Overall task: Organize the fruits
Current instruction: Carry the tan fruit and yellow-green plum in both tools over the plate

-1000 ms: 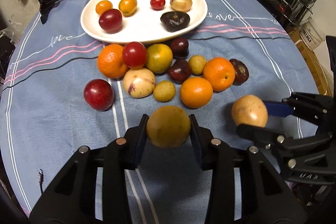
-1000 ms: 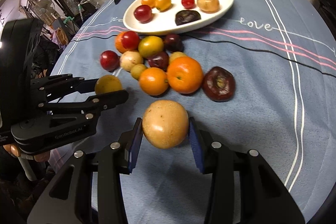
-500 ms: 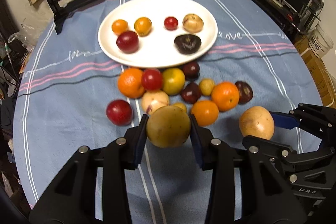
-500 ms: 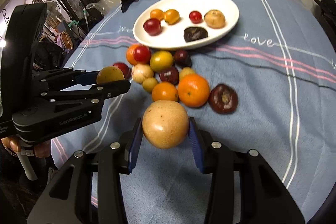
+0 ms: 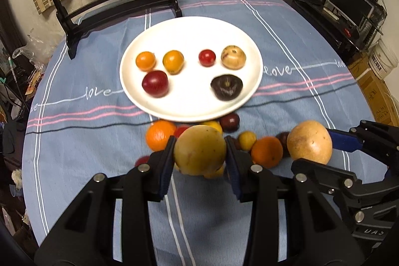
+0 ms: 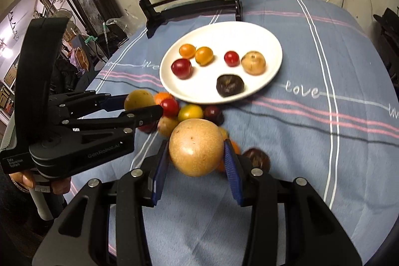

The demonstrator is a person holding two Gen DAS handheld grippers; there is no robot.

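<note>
Blue striped cloth (image 5: 74, 141) covers the bench, carrying a white plate (image 5: 189, 29) with six fruits. Left tongs (image 5: 199, 156) clamp a yellow fruit (image 5: 199, 150); right tongs (image 6: 195, 153) clamp a tan fruit (image 6: 195, 147), both raised above the loose pile (image 6: 189, 112).

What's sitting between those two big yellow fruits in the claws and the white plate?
A cluster of loose fruit lies on the cloth before the plate, seen in both views.

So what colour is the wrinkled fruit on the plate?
Very dark purple, almost black: the wrinkled fruit on the white plate, clearest in the left wrist view.

Dim warm indoor light, fisheye vignette at edges, slight motion blur nr fruit.
</note>
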